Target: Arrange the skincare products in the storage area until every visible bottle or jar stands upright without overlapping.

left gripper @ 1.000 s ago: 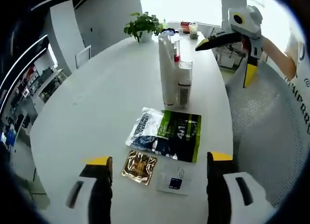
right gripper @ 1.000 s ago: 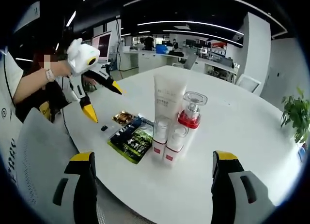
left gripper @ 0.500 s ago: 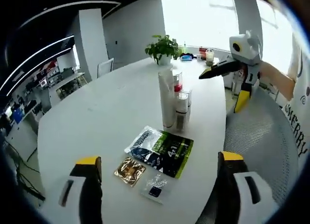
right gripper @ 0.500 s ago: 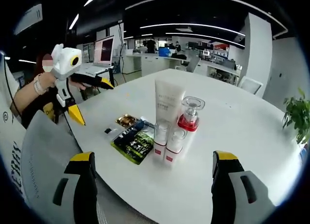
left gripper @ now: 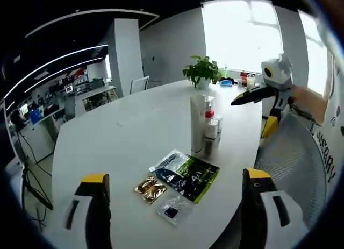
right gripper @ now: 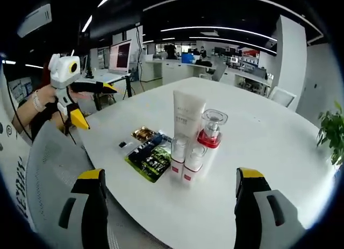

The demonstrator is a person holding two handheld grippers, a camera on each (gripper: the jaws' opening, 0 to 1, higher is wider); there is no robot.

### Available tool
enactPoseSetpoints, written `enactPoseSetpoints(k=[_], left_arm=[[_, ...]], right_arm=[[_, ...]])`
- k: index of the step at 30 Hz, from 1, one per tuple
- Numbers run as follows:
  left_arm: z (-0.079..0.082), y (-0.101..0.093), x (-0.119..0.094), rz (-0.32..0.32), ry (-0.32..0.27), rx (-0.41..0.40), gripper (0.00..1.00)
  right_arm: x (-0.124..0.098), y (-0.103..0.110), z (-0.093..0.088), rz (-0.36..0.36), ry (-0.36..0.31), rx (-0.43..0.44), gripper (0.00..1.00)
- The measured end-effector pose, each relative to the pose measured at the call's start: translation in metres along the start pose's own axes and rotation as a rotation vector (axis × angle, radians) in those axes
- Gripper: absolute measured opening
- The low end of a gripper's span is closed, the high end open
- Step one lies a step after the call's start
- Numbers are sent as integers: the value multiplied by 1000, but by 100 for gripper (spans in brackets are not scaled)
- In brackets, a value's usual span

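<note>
1. Your right tool (right gripper: 167, 214) and left tool (left gripper: 173, 208) both stand wide and empty, held off the bench (left gripper: 123, 136).
2. The upright cluster, tall tube (right gripper: 187, 117) touching glass bottle (right gripper: 209, 133), sits mid-bench beside flat sachets (left gripper: 185, 173).
3. The glass is likely heavy, slippery and fragile: grip low on its body. The tube likely yields: pinch near its base.

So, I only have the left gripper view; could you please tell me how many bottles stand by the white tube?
Observer: Three, all upright: a clear-capped bottle with a red collar beside the white tube, and two small red-based bottles nearer the right gripper.
Operator: Thanks. Is my left gripper over the table?
Observer: No, the left gripper hangs open beyond the white table's edge, near a mesh chair back.
</note>
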State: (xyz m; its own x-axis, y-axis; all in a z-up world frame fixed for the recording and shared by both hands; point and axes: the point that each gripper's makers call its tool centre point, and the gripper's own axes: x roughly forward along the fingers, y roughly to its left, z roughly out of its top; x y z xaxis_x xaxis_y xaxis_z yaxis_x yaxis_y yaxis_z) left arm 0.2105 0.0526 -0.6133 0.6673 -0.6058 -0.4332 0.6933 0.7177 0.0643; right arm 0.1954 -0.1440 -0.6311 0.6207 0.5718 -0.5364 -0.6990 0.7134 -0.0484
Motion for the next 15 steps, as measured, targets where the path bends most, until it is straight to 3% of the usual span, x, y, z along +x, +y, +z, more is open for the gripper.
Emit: enactPoseSetpoints(k=[7,15], left_arm=[[1,10,-11,53,-21,-10,99],[-13,13,-18,86,-13,-55,99]], right_arm=[[-1,1,8,1,-17,-6,100],[-2,2,2,-7,-6,-6,100]])
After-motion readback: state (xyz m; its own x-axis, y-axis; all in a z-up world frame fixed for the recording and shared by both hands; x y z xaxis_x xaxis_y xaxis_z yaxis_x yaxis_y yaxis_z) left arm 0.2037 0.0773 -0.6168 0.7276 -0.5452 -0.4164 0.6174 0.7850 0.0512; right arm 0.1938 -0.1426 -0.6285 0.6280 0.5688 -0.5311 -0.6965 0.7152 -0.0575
